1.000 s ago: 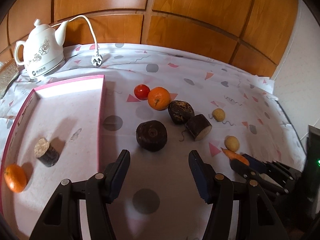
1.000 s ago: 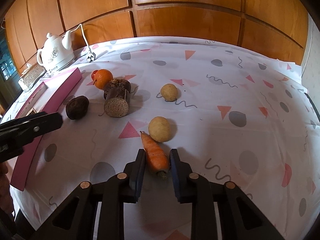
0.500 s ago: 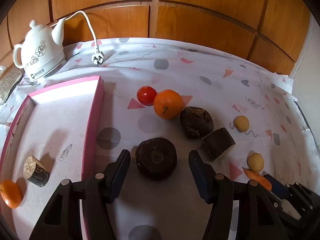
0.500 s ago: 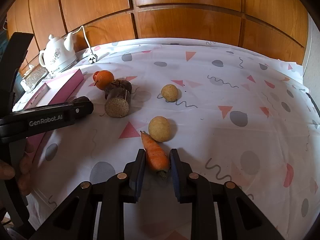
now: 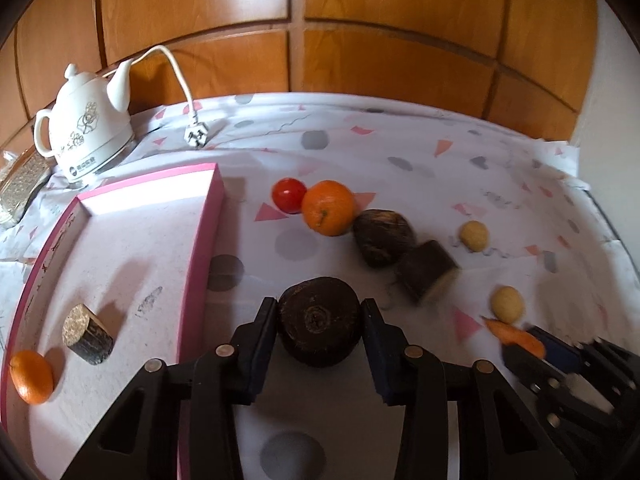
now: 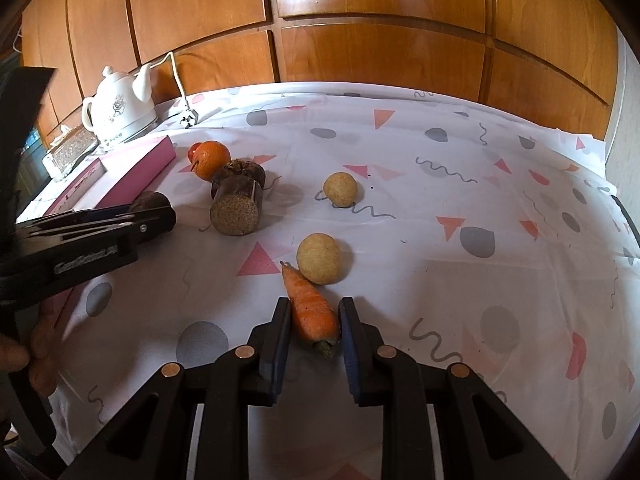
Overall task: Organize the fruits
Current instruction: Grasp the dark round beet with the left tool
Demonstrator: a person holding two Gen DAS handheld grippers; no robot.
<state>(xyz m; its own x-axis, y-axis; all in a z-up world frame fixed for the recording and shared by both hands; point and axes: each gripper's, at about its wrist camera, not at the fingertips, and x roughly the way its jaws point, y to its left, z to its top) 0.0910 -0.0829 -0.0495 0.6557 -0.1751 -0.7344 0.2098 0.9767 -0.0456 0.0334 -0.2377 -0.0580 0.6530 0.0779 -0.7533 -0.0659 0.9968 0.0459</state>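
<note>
My left gripper (image 5: 320, 320) has closed onto a dark round root (image 5: 319, 320) lying on the cloth right of the pink tray (image 5: 200, 256). The tray holds a small orange (image 5: 31, 377) and a cut dark stub (image 5: 87, 334). My right gripper (image 6: 313, 320) is shut on a carrot (image 6: 310, 309) resting on the cloth, its tip touching a tan ball-shaped fruit (image 6: 319, 258). A tomato (image 5: 289, 195), an orange (image 5: 328, 213), another dark root (image 5: 382, 236) and a cut dark cylinder (image 5: 426, 276) lie beyond the left gripper.
A white kettle (image 5: 90, 128) with cord and plug (image 5: 196, 135) stands at the back left. A second tan ball (image 6: 340, 189) lies further out. Wooden panels back the table. The right table edge (image 6: 624, 216) is close. The left gripper shows in the right wrist view (image 6: 120, 224).
My left gripper moved forward around the dark round root and its jaws narrowed onto it. The right gripper stayed still on the carrot.
</note>
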